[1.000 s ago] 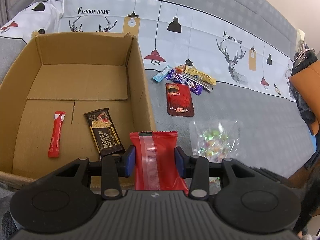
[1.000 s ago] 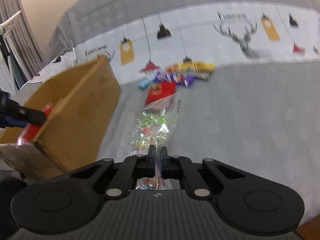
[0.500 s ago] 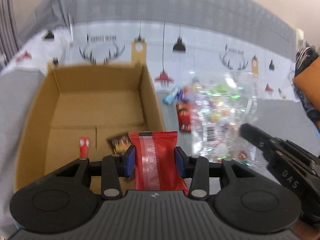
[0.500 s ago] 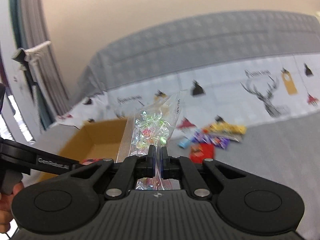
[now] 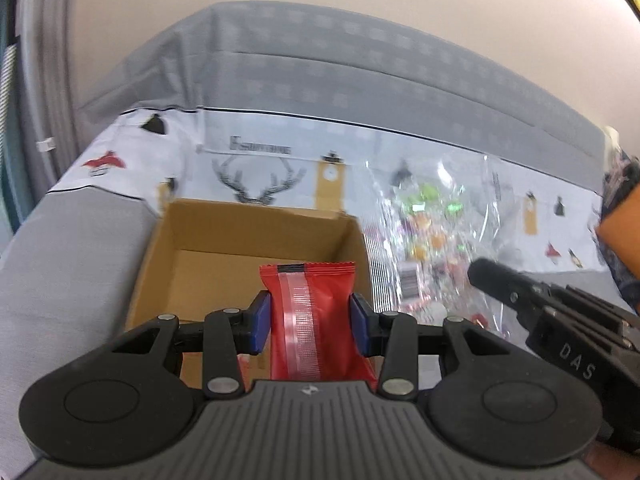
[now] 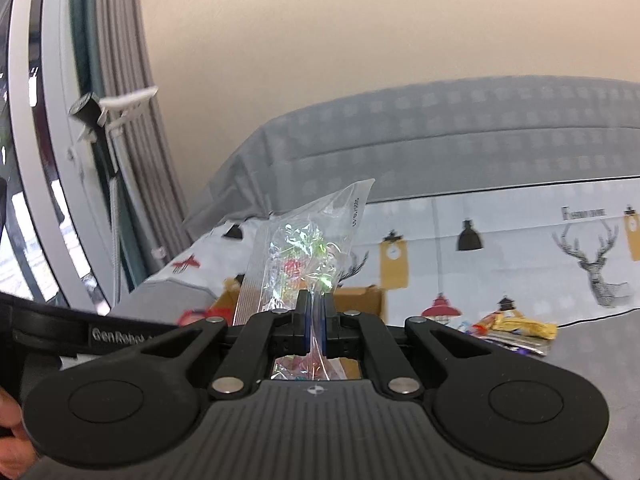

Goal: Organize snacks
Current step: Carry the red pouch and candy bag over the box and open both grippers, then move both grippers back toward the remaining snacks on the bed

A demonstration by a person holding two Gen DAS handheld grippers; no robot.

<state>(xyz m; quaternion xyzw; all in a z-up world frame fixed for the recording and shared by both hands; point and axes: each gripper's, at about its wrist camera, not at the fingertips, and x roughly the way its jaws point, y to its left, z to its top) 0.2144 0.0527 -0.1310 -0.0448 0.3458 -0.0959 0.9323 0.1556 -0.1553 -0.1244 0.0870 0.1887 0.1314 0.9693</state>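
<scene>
Snacks were held in both tongs above the bed. The red packet (image 5: 310, 312) stood upright in the left tongs (image 5: 311, 322), its long axis running away from the camera, crimped end up, the blue pads (image 5: 261, 320) pressing its two sides. It hung over the near edge of the open cardboard box (image 5: 240, 248). The clear candy bag (image 6: 304, 256) was pinched at its lower part by the right tongs (image 6: 315, 320), jaws nearly together, the bag rising tall and leaning a little right; in the left view it (image 5: 436, 240) hung just right of the box.

A second before, the bag lay flat on the grey cover and the box floor showed a red stick and a brown bar; since then both tongs had lifted and tilted up, so the wall filled the upper view and the box looked smaller.

A grey bedspread (image 5: 60, 288) with a white deer-and-lamp band (image 6: 520, 248) covered the bed. More wrapped snacks (image 6: 516, 330) lay in a pile on it. Curtains (image 6: 132, 160) hung at the left beside a beige wall (image 6: 360, 40).
</scene>
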